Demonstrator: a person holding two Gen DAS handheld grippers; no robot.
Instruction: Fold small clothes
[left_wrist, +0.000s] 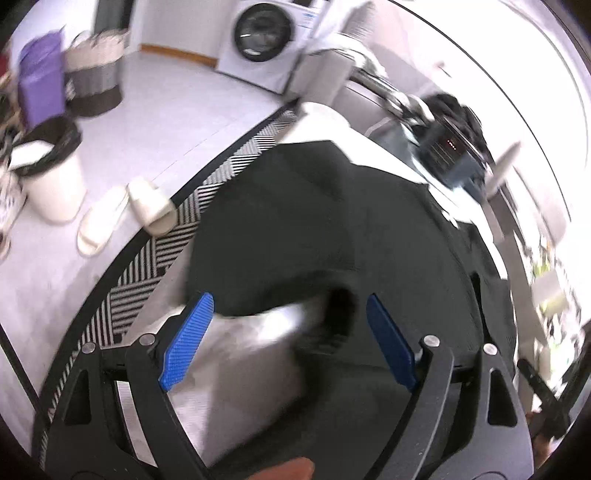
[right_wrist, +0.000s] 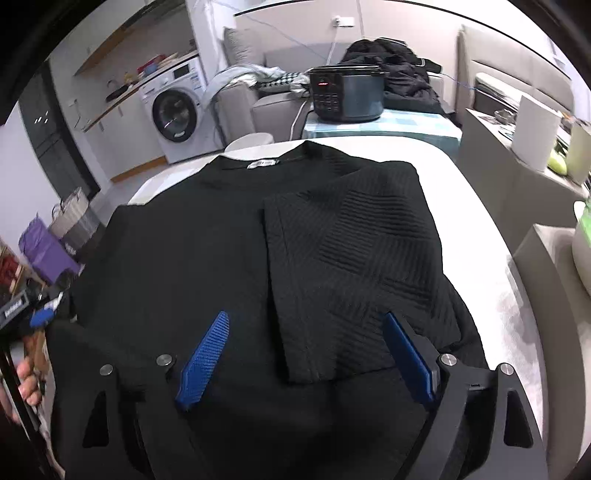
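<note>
A black ribbed knit top lies flat on the white table, collar and label at the far end. Its right side is folded over the middle as a panel. My right gripper is open and empty, hovering over the near hem of the folded panel. My left gripper is open, its blue pads to either side of the garment's left sleeve edge, at the table's left side; the view is blurred. The left gripper also shows in the right wrist view at the garment's left edge.
A black multicooker stands on a checked side table beyond the table. A washing machine is at the back left. On the floor to the left are slippers, a white bin, baskets and a striped rug. Shelves with items stand to the right.
</note>
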